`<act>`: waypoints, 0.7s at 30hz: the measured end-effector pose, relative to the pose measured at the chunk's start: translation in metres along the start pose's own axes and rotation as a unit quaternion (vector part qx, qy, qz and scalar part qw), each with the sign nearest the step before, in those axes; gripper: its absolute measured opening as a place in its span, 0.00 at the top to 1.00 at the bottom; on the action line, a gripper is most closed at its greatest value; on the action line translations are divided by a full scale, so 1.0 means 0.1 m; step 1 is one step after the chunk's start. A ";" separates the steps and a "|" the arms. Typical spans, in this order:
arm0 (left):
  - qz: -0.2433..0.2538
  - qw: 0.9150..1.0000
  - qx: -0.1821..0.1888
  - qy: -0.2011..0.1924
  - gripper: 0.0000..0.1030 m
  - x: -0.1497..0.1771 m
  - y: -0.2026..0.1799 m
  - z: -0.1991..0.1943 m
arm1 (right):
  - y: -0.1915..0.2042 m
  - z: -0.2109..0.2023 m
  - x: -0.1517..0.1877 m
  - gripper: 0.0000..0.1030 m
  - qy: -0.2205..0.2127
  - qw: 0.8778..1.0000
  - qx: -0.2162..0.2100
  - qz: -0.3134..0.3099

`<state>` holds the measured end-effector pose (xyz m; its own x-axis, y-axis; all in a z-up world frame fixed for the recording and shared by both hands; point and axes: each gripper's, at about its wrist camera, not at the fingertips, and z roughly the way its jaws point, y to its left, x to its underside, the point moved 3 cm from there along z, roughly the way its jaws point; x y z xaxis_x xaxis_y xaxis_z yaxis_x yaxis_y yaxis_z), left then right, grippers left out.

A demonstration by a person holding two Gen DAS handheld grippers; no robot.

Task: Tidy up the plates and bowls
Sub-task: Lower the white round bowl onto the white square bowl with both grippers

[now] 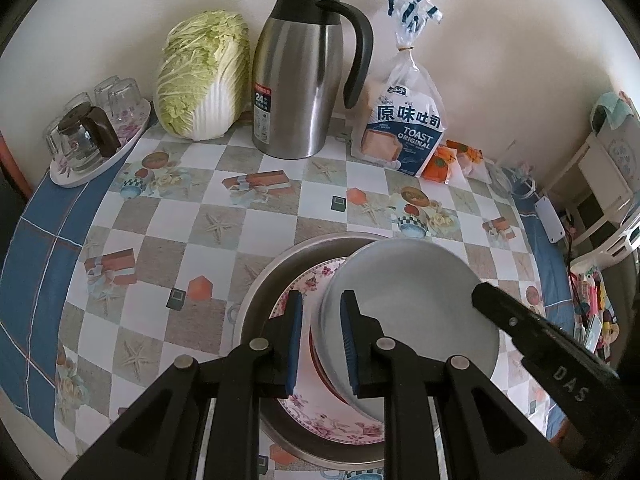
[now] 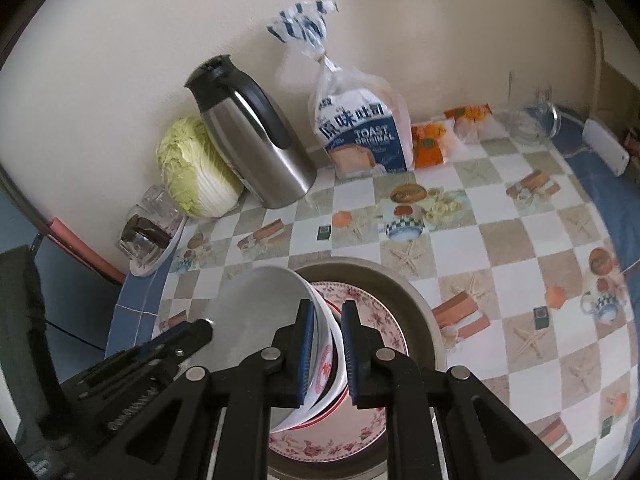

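A white bowl [image 1: 412,312] with a red mark on its outside sits on a floral plate [image 1: 320,416], which lies in a round metal pan [image 1: 260,280]. My left gripper [image 1: 322,340] straddles the bowl's left rim, one blue pad inside, one outside, with a visible gap on the outer side. My right gripper [image 2: 325,344] straddles the opposite rim of the same bowl [image 2: 260,308], its pads close on the wall. The floral plate [image 2: 372,320] and the metal pan [image 2: 420,312] show under it. Each gripper's black body shows in the other view.
At the back wall stand a steel thermos jug [image 1: 298,76], a napa cabbage [image 1: 200,76], a toast bag [image 1: 404,120], orange snack packets [image 1: 444,160] and a tray of glasses [image 1: 92,136]. A checked tablecloth [image 1: 180,220] covers the table. A white rack [image 1: 600,184] stands right.
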<state>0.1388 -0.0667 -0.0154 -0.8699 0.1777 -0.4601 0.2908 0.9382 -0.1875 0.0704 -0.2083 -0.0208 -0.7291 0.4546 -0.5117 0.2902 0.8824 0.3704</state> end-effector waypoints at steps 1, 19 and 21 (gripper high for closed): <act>-0.001 1.000 0.000 0.000 0.81 0.00 0.01 0.00 | -0.01 0.02 0.01 0.85 0.003 1.000 -0.001 0.002; -0.024 0.999 -0.019 -0.013 0.38 -0.03 0.11 -0.12 | 0.03 -0.03 0.01 0.59 0.006 1.000 0.017 -0.015; -0.032 0.999 -0.024 -0.013 0.35 -0.03 0.15 -0.12 | 0.03 -0.04 0.01 0.57 0.005 1.000 0.021 -0.017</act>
<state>0.1403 -0.0498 -0.0061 -0.8750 0.1097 -0.4714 0.2153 0.9605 -0.1761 0.0681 -0.2052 -0.0170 -0.7447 0.4236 -0.5157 0.2908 0.9015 0.3205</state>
